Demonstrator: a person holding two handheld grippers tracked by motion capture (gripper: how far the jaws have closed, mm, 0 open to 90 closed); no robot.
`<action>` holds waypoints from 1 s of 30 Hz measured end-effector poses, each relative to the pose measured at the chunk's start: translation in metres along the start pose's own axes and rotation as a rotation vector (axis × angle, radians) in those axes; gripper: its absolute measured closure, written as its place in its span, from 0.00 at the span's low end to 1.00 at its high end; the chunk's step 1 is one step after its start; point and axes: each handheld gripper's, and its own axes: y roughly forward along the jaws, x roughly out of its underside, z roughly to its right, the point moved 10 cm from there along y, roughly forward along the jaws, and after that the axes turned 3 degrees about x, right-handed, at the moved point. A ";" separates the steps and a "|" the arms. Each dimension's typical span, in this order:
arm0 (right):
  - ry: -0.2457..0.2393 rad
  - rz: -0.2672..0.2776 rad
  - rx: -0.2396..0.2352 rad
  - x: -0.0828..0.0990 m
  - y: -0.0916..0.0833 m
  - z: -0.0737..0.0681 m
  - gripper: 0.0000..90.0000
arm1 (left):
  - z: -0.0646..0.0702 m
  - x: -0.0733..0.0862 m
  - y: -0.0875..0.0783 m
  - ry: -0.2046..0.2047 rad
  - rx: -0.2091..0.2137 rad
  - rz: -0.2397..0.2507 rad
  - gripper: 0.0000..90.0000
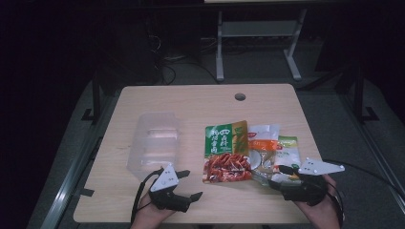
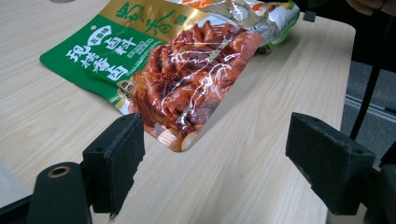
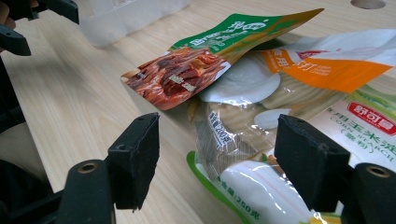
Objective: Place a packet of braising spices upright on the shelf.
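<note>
Risk first: three slick packets overlapped in a pile on the desk [image 1: 143, 95], so a grab at one likely to drag or flip a neighbour. Green-red packet [image 1: 227, 151] lying partly over the orange-band packet [image 1: 263, 147], which overlaps the starch bag [image 1: 285, 149] at the right; glossy film, crinkled, likely to slip out of a shallow pinch or buckle instead of lifting. Near corner of the green-red packet raised a little off the wood in the left gripper view, so a low approach could shove it rather than catch it. Clear tub [image 1: 155, 140] standing left of the pile, well apart from it, close ahead of the left gripper [image 1: 187, 184]; light and empty-looking, easy to knock or skid with a careless swing. Cables trailing off both grippers toward the desk edge, possible snag. Also dim lighting, edges of clear film hard to judge. Jaws now: left gripper spread wide, nothing between the jaws, touching nothing, pointed across bare wood at the near corner of the green-red packet [image 2: 180, 88], just short of it. Right gripper [image 1: 273, 174] also spread wide, nothing clamped; jaws straddling the near end of the orange-band packet [image 3: 243, 126] and the starch bag [image 3: 327, 154], hovering at their edge, contact too close to call, no pinch visible. Both hands at the near desk edge, pile between and just ahead of them.
</note>
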 end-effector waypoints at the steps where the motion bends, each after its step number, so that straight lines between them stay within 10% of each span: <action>1: 0.000 0.000 0.000 0.000 0.000 0.000 0.33 | 0.000 0.000 0.000 0.000 0.000 0.000 0.22; 30: -0.036 -0.034 -0.021 -0.029 0.015 -0.004 0.30 | -0.003 -0.001 -0.008 0.008 -0.033 0.018 0.22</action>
